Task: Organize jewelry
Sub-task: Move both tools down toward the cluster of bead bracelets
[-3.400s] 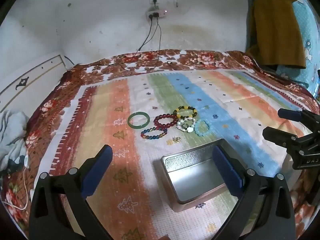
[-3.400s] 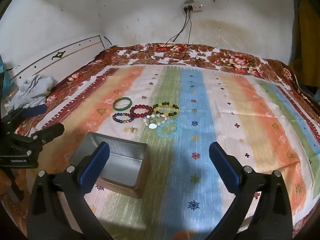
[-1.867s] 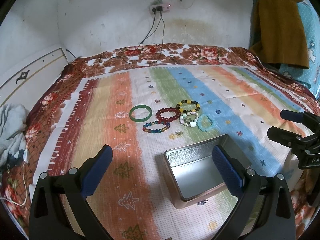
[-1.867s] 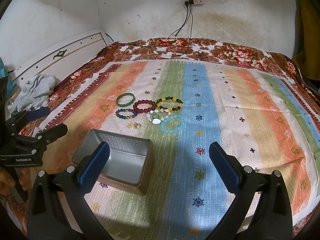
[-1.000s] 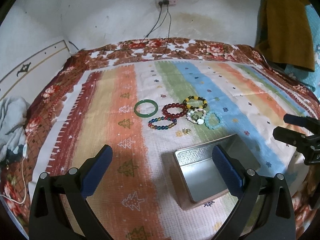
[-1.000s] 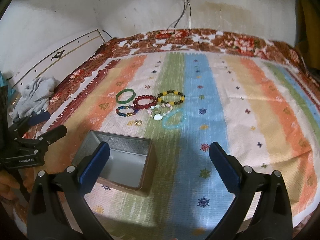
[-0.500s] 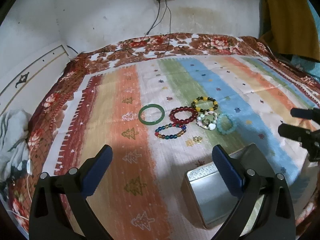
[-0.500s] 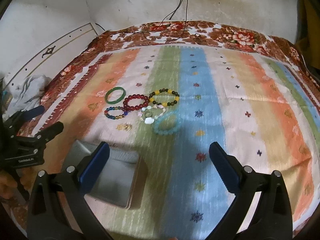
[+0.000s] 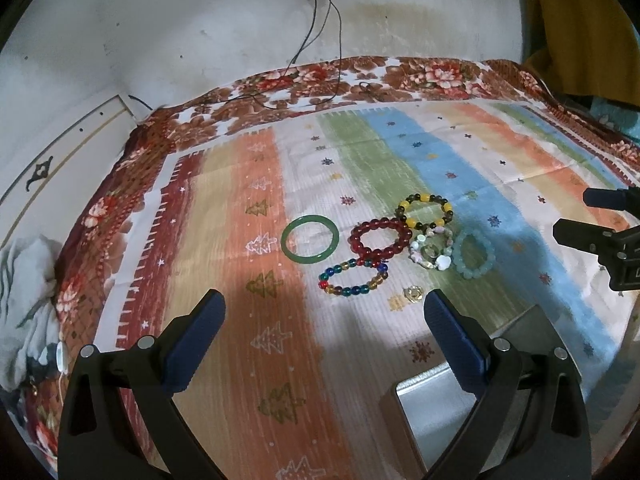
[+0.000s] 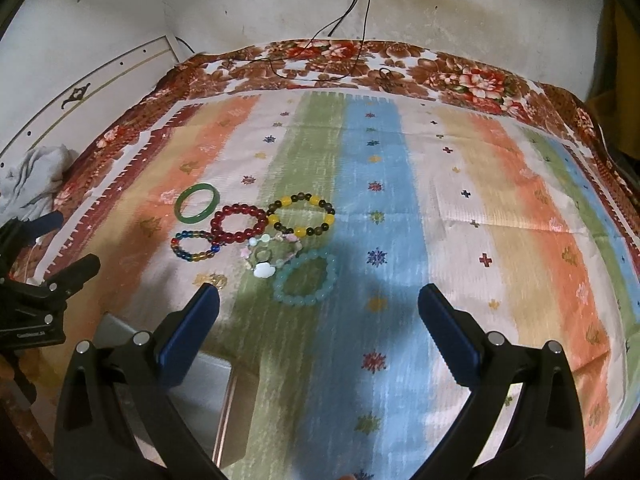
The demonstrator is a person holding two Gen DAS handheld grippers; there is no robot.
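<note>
Several bracelets lie clustered on a striped cloth: a green bangle, a dark red bead bracelet, a multicolour glass bead bracelet, a yellow-and-dark bead bracelet, a pale mixed bracelet, a turquoise bead bracelet and a small gold piece. An open metal tin sits in front of them. My left gripper and right gripper hover open just short of the jewelry, holding nothing.
The striped cloth lies on a floral bedspread. Cables hang from a wall socket at the back. A grey cloth lies at the left edge, and a brown garment hangs at the right.
Both grippers have moved forward and down toward the bracelets, which now look larger. The tin has slipped toward the bottom of both views. Both grippers stay open.
</note>
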